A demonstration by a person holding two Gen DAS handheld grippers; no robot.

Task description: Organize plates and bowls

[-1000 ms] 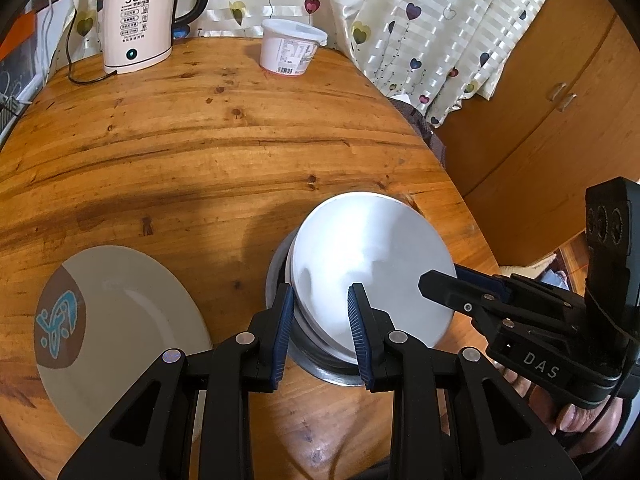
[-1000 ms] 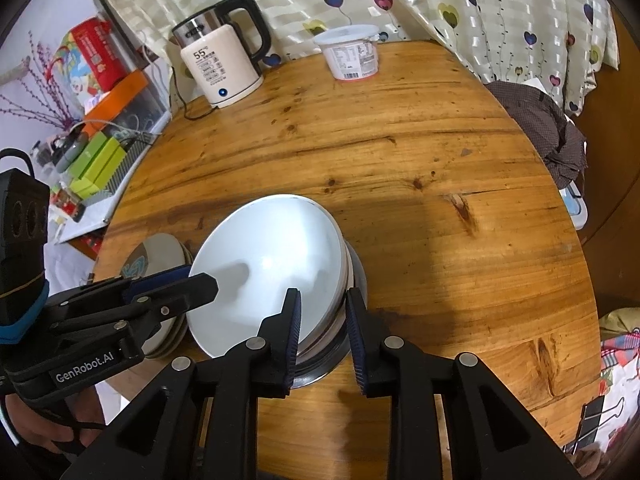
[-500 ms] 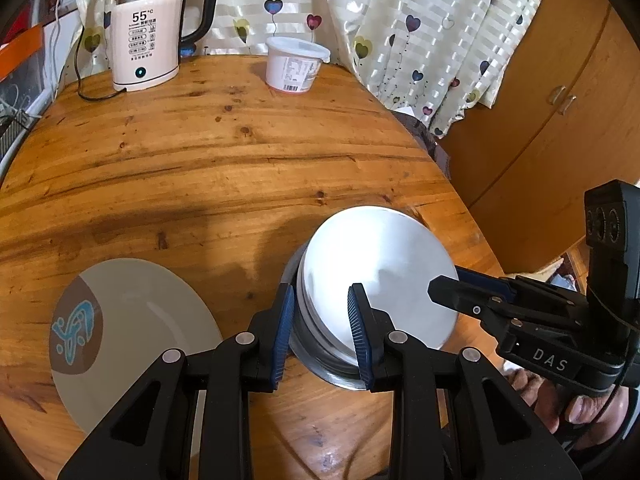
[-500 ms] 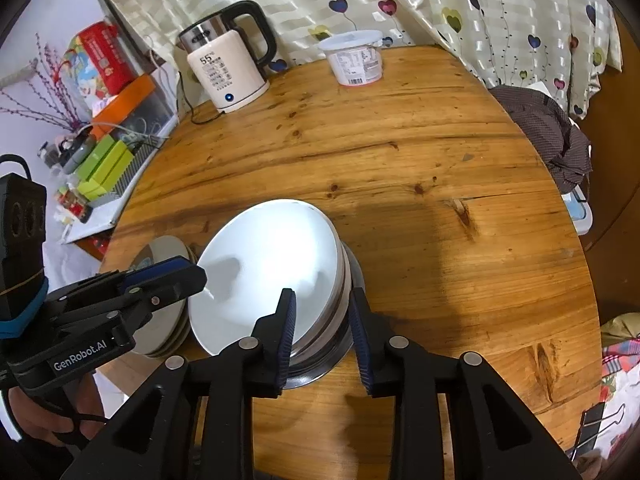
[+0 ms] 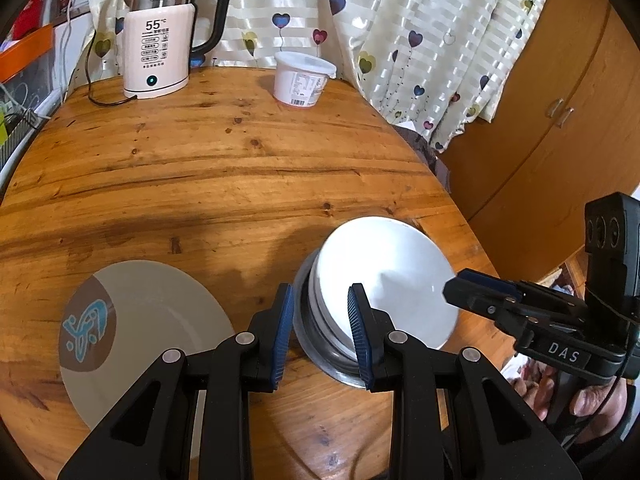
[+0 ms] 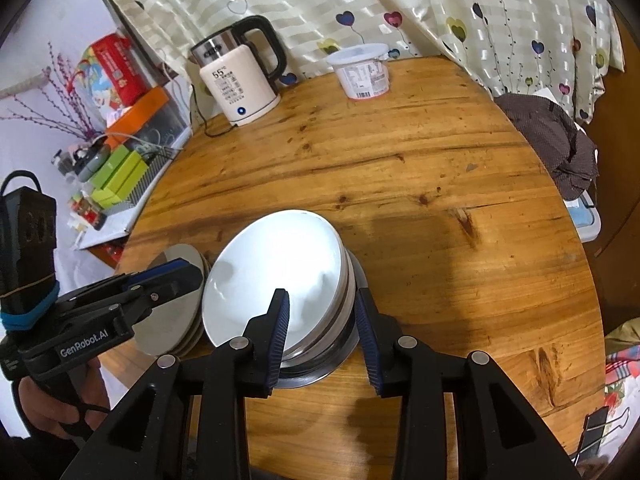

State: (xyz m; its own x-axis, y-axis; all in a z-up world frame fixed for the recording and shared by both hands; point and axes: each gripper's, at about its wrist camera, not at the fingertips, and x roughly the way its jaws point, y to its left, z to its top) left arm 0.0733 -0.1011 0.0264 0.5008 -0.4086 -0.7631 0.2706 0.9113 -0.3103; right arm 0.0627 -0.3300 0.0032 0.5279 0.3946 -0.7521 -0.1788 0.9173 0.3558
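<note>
Change: top white bowl [image 5: 384,272] sits lower and flatter in the nest than a second ago, on the near right part of the surface [image 5: 240,184]. It rests inside the other bowls and looks set down.

The right hand-held gripper [image 6: 322,322] has just been opening its jaws. They now stand a modest way apart, astride the near right rim of the bowl stack, and the outer pad looks clear of it. I read that as a release.

The left hand-held gripper [image 5: 320,334] has the same narrow gap as before. One finger is outside the steel bowl [image 5: 320,352], the other over the white bowl's inside. Can't tell if the pads press.

Meaning: the bowl stacking step is likely done and the plates are already piled. Judged near the end, grippers to back off.

Counts:
- 1 round wooden surface.
- 1 plate pile [image 5: 160,320], just left of the bowls. The top plate has a blue motif. The right view shows about three or four edges, exact count unclear.
- 1 bowl stack: 1 steel bowl at the bottom, at least 2 white bowls above, layers hard to split.
- 1 kettle [image 5: 156,52] at the far edge.
- 1 lidded tub [image 5: 302,80] near it.
- 2 hand-held grippers.
</note>
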